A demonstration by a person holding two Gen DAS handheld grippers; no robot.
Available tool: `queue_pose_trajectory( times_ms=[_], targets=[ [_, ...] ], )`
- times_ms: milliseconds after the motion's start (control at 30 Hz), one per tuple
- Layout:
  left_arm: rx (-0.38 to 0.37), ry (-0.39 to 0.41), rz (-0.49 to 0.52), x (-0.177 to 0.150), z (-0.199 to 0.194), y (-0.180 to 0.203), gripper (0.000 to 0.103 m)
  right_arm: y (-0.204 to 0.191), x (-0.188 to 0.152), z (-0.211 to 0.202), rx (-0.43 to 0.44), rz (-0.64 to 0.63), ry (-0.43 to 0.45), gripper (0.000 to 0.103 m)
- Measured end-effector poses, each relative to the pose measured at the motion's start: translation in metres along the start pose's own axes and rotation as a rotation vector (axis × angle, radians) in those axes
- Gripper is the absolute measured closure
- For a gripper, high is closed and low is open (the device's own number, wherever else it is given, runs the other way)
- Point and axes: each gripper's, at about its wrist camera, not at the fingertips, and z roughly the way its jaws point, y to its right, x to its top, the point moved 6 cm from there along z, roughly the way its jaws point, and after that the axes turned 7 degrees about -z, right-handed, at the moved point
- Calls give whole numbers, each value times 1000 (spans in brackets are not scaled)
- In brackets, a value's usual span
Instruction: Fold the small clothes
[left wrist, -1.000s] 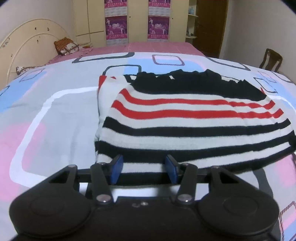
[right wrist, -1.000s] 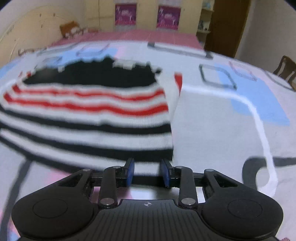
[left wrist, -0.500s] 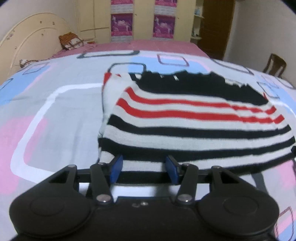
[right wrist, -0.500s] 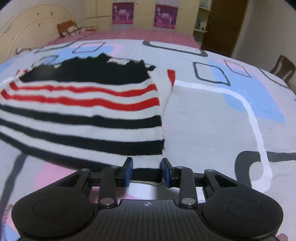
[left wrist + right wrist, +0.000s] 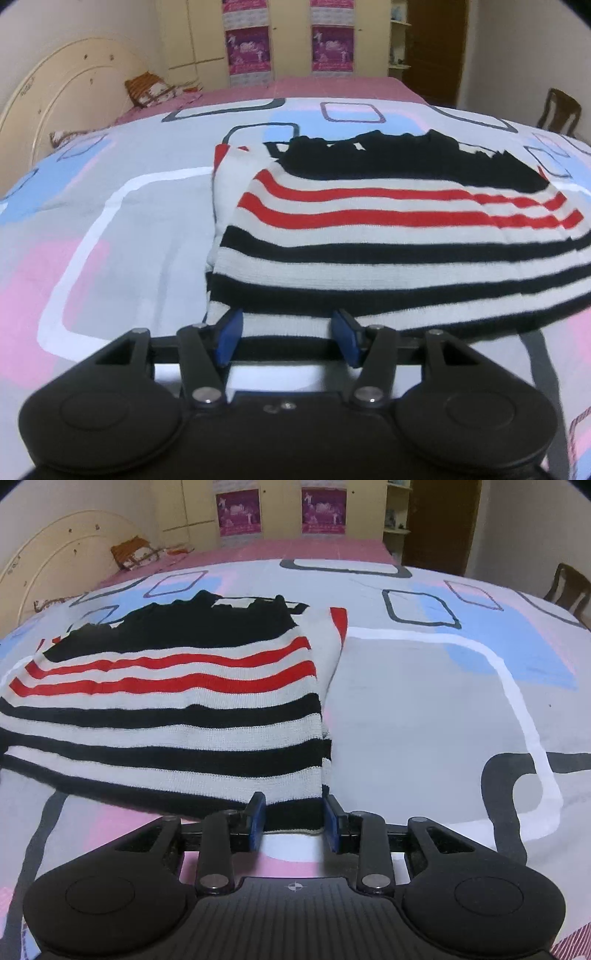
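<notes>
Left wrist view: left gripper at 6 o'clock, blue pads wide apart, near hem of the sweater lying between them, nothing pinched.
Right wrist view: right gripper at 6 o'clock, pads parted less widely, the sweater hem's right corner between them; no squeeze visible.
Sweater: folded, flat on the bedspread; black band at 12 o'clock, red stripes mid, black and white stripes toward the grippers.
Sweater place: at 1 o'clock in the left view, at 10 o'clock in the right view.
Under layer: white edge with red tip showing at the far side corners.
Headboard: 10 o'clock.
Chair: 2 o'clock.
Posters: 12 o'clock.
</notes>
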Motion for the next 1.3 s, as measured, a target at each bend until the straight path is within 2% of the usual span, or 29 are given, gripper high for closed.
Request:
queue_pose_trajectory(
  times_ms=[200,300,333,367,400,433,500,533,567,633,667,767,833,1000,1133,1200,1233,1300],
  targets=[
    [8,70,-86,2,-33,-3,47,-7,6,-33,36,22,100,71],
    [-23,76,-185,-4,-45,-10,47,-10,5,-40,42,48,126,70],
    [-54,75,-251,-8,-49,-15,48,-13,4,-42,45,55,128,65],
    [-86,71,-317,-12,-50,-20,48,-16,4,-44,51,56,134,47],
    [-119,67,-393,-16,-49,-27,49,-19,5,-46,54,54,148,38],
    [-145,66,-462,-21,-47,-34,49,-22,7,-48,56,49,165,32],
    [-183,54,-577,-29,-36,-44,49,-32,11,-50,79,30,181,33],
    [-202,48,-624,-31,-29,-48,49,-36,15,-49,93,24,189,34],
    [-217,41,-665,-33,-22,-52,49,-40,20,-49,105,17,196,52],
    [-257,58,-752,-33,-10,-58,49,-50,30,-41,134,10,184,81],
    [-275,71,-787,-31,-6,-61,49,-55,36,-34,141,15,173,87],
    [-293,96,-845,-23,8,-67,55,-67,54,-18,179,50,160,87],
    [-272,111,-854,-18,18,-69,63,-78,66,-6,198,60,147,87],
    [-293,123,-863,-2,37,-73,65,-106,88,24,220,53,117,87],
    [-309,113,-874,10,51,-74,70,-123,98,40,227,43,104,87],
    [-320,92,-866,15,53,-72,81,-131,102,44,224,35,105,87],
    [-334,106,-881,17,48,-73,83,-134,104,43,223,30,110,87],
    [-405,189,-867,27,25,-71,84,-140,110,38,223,12,139,87]
  ],
)
